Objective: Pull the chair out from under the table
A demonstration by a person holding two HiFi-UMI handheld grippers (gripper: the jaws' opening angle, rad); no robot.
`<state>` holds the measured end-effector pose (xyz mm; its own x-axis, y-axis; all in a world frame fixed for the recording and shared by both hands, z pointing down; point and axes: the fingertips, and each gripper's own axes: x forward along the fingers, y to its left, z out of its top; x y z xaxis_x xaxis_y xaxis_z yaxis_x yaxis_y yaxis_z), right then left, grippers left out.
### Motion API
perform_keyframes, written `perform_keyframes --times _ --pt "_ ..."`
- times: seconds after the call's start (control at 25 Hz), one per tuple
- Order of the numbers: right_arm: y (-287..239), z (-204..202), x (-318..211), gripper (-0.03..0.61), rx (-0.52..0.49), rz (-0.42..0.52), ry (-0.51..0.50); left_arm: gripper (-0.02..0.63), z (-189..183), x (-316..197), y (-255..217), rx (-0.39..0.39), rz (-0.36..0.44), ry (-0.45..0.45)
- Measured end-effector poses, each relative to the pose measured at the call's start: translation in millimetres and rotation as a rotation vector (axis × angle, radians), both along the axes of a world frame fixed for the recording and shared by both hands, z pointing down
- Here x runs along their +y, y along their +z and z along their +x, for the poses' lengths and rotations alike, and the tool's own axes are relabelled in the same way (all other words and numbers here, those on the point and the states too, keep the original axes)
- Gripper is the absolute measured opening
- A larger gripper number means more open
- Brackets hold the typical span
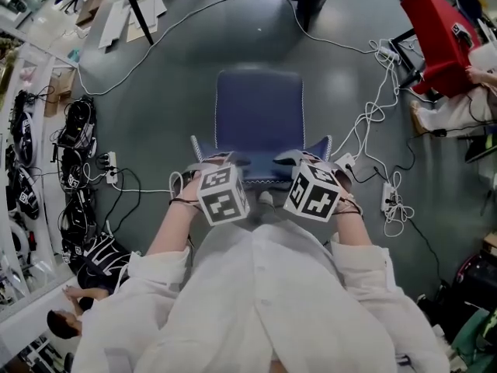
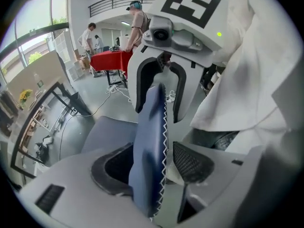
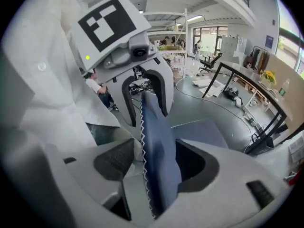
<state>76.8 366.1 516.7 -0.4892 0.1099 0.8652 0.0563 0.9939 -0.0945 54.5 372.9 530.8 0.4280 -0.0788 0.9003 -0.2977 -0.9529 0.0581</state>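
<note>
A chair with a blue seat (image 1: 260, 123) stands on the grey floor right in front of me, with no table over it. The top of its blue, white-stitched backrest (image 1: 262, 179) runs between my two grippers. My left gripper (image 1: 208, 162) straddles the backrest's left corner (image 2: 149, 151); one pad (image 2: 192, 161) stands clear of the cloth. My right gripper (image 1: 308, 158) straddles the right corner (image 3: 159, 160), and its pad (image 3: 114, 160) is likewise apart from it. Both are open with the backrest edge between the jaws.
White cables (image 1: 373, 123) and power strips trail over the floor round the chair. A red table (image 1: 435, 29) stands at the far right, a black table leg (image 1: 140, 6) at the far left. Black gear (image 1: 74, 177) lines the left wall. People stand by the red table (image 2: 107, 61).
</note>
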Motion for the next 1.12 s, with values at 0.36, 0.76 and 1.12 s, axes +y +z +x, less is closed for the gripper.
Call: perform_keyframes --times 0.36,0.76,1.12 --pt "-48.9 -2.6 -12.8 0.235 -0.143 -0.044 0.095 0.259 -8.8 -17.3 -48.6 0.11 0.046 -0.077" --pt "-127.1 -19.5 -69.2 0.214 -0.464 0.089 0.291 0.099 -12.6 -56.8 -120.4 0.419 0.149 -0.25" --pt "-210.0 -32.1 -98.0 0.063 -0.741 0.2 0.376 0.029 -15.0 -78.4 -183.1 0.623 0.258 -0.296"
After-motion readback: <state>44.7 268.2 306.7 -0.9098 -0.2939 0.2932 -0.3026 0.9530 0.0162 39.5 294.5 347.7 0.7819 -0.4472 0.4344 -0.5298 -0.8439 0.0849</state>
